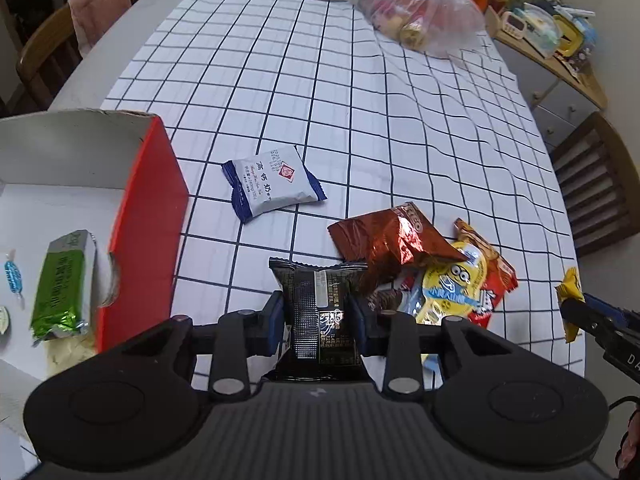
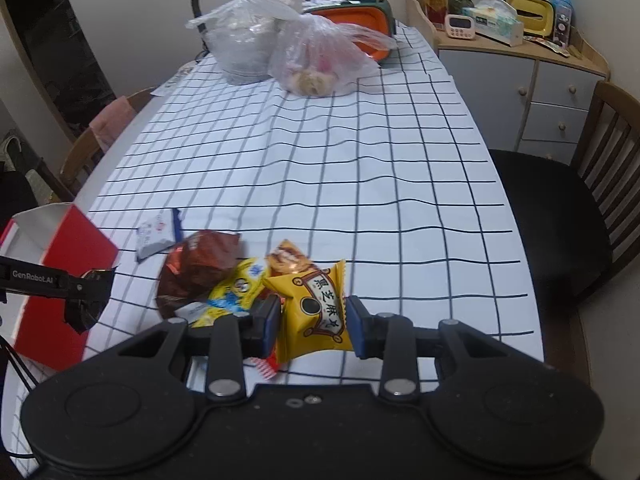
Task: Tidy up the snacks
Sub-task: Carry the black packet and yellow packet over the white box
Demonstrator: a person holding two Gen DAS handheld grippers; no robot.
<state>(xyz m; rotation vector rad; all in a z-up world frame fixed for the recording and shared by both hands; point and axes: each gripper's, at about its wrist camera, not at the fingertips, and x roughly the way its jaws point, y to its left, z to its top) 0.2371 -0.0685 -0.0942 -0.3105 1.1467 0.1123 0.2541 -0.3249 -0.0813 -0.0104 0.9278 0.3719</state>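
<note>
My left gripper (image 1: pixel 317 316) is shut on a black snack packet (image 1: pixel 320 308), held above the checked tablecloth (image 1: pixel 360 120). My right gripper (image 2: pixel 313 320) is shut on a yellow packet with black characters (image 2: pixel 316 308), also lifted off the table. Below lies a small heap: a brown foil packet (image 1: pixel 392 240), a yellow cartoon pouch (image 1: pixel 452 288) and a red-orange packet (image 1: pixel 496 276). A white and blue packet (image 1: pixel 272 184) lies alone near the red box (image 1: pixel 152 216). The box holds a green packet (image 1: pixel 60 284) and a small blue candy (image 1: pixel 12 276).
Two plastic bags (image 2: pixel 316 56) and an orange container (image 2: pixel 360 16) stand at the table's far end. Wooden chairs (image 2: pixel 592 184) flank the table on both sides. A cluttered side cabinet (image 2: pixel 520 72) stands beyond the far right corner.
</note>
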